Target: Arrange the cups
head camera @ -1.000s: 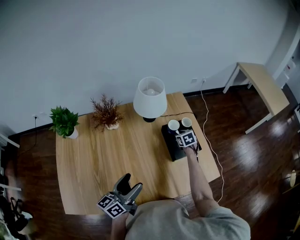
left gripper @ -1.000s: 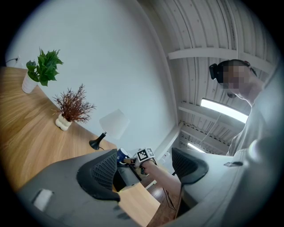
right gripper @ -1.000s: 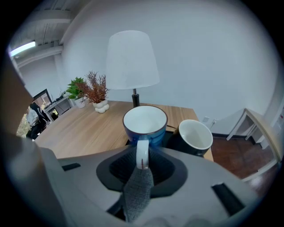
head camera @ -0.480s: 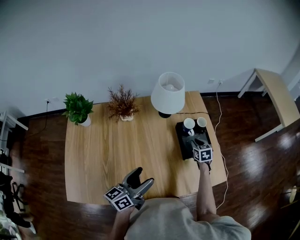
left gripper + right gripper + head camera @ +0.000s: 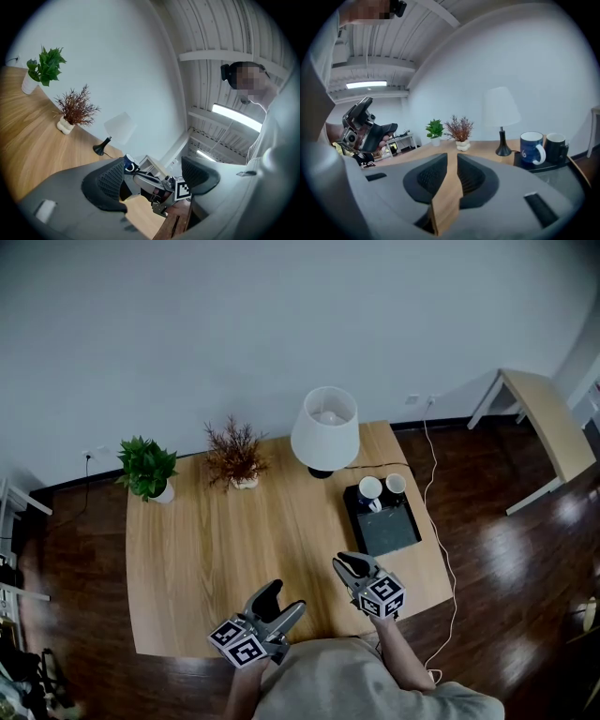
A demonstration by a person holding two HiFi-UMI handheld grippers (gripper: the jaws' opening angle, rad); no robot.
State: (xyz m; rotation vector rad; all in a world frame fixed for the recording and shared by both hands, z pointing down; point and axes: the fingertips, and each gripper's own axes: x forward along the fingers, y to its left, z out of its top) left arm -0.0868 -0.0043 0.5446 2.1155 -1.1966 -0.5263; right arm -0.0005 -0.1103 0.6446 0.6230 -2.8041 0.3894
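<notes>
**Head view:** the blue cup [image 5: 370,487] and the dark cup [image 5: 396,483] stand side by side along the upper edge of the black tray [image 5: 389,531]. The tray lies right of centre on the wooden table [image 5: 216,540], just below the lamp [image 5: 325,427]. The left gripper [image 5: 283,598] and right gripper [image 5: 345,564] are at lower centre, well apart from the tray.

**Left gripper view:** the jaws are wide apart, with nothing held between them.

**Right gripper view:** the jaws have just been closing and stand all but together, empty. Both cups are at the right of the frame.
</notes>
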